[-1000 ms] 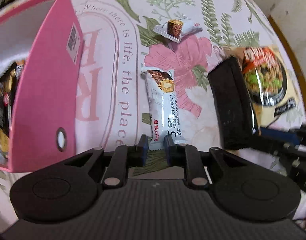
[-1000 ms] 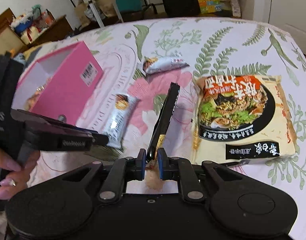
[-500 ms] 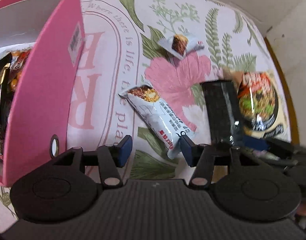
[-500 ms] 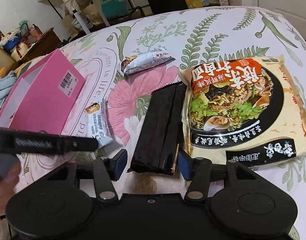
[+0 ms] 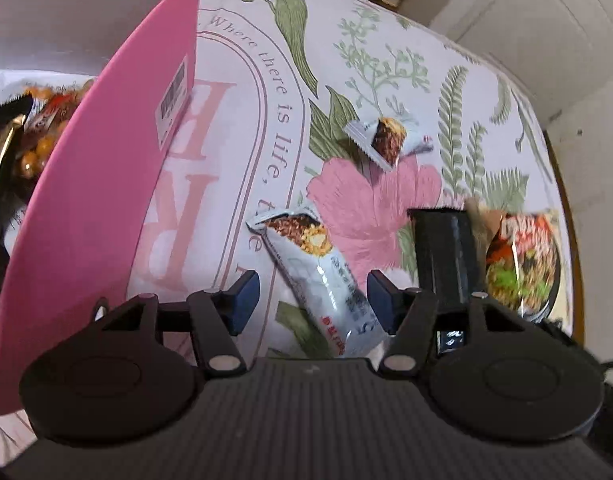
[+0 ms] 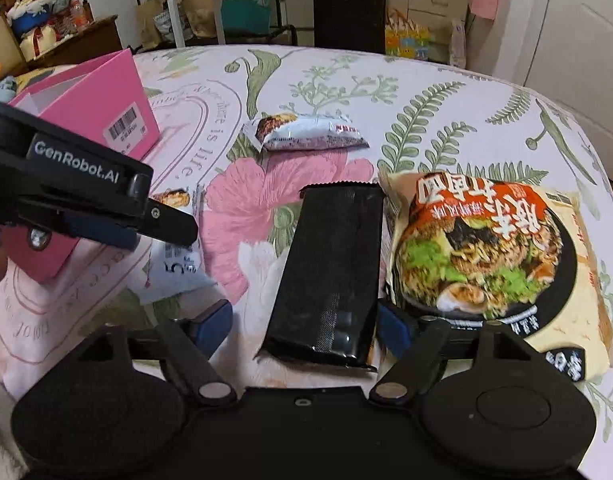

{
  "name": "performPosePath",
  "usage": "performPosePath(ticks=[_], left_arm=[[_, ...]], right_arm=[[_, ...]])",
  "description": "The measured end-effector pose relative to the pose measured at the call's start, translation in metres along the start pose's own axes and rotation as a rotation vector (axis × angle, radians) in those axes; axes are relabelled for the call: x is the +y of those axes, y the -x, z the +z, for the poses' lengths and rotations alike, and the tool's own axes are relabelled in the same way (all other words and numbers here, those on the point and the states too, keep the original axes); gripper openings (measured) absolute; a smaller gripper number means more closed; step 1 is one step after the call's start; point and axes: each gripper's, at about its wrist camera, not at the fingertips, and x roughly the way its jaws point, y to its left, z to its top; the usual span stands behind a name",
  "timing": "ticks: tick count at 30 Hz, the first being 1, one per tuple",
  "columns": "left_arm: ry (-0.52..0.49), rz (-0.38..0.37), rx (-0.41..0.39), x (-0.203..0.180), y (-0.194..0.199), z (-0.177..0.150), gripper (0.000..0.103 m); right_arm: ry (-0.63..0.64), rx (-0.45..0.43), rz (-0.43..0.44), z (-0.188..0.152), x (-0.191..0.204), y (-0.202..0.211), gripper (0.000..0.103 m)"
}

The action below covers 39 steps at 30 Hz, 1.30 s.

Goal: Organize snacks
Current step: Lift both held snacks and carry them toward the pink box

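Both grippers have just let go: a second ago each was pinched shut on the end of a packet, and now their jaws are opening with the packets lying loose on the flowered tablecloth [image 6: 446, 92]. The left gripper [image 5: 312, 300] straddles the pale blue snack bar [image 5: 318, 276], which lies flat and slanted just beside the pink box [image 5: 94, 184]; its right pad looks close to the wrapper, though no squeeze shows. The right gripper [image 6: 302, 326] spreads around the black packet [image 6: 332, 268], which was standing on edge and now lies flat, farther from the box and touching the noodle bag [image 6: 486, 256].

So neither item has reached the box yet (it already holds a few bags), and this reads as a re-grip before loading.

The bar's wrapper is crinkled glossy film with crimped ends; the black packet is a long, shiny, faintly ribbed rectangle with a serrated top. The box is smooth, stiff card with a barcode label. A second small white packet [image 6: 306, 132] lies beyond, past the box's far corner.
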Motion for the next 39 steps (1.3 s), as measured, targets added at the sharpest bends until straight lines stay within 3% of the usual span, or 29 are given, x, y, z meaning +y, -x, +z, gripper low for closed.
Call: performPosePath(ticks=[7, 8, 10, 12, 14, 20, 30, 39], left_arm=[[-0.063, 0.063, -0.042, -0.010, -0.011, -0.003, 0.055], [-0.078, 0.069, -0.043, -0.011, -0.010, -0.004, 0.050], [-0.094, 0.070, -0.031, -0.013, -0.011, -0.005, 0.036], [-0.098, 0.065, -0.022, -0.014, -0.010, -0.005, 0.030], [-0.107, 0.052, -0.011, -0.015, -0.008, -0.005, 0.028], [-0.116, 0.033, 0.013, -0.016, 0.006, -0.011, 0.028], [-0.214, 0.013, 0.027, -0.034, 0.048, -0.024, 0.027], [-0.267, 0.014, 0.055, -0.040, 0.088, -0.043, 0.027]], right_arm=[[0.006, -0.084, -0.078, 0.011, 0.004, -0.022, 0.091], [0.007, -0.099, -0.084, 0.011, 0.005, -0.023, 0.089], [0.011, -0.107, -0.064, 0.009, 0.007, -0.021, 0.076], [0.005, -0.102, -0.045, 0.008, 0.006, -0.016, 0.059], [-0.040, -0.085, -0.006, 0.009, 0.002, -0.012, 0.058], [-0.098, -0.064, -0.002, 0.007, -0.002, 0.003, 0.057], [-0.203, -0.015, 0.025, 0.004, -0.007, 0.053, 0.057], [-0.249, -0.028, 0.114, -0.011, 0.006, 0.111, 0.057]])
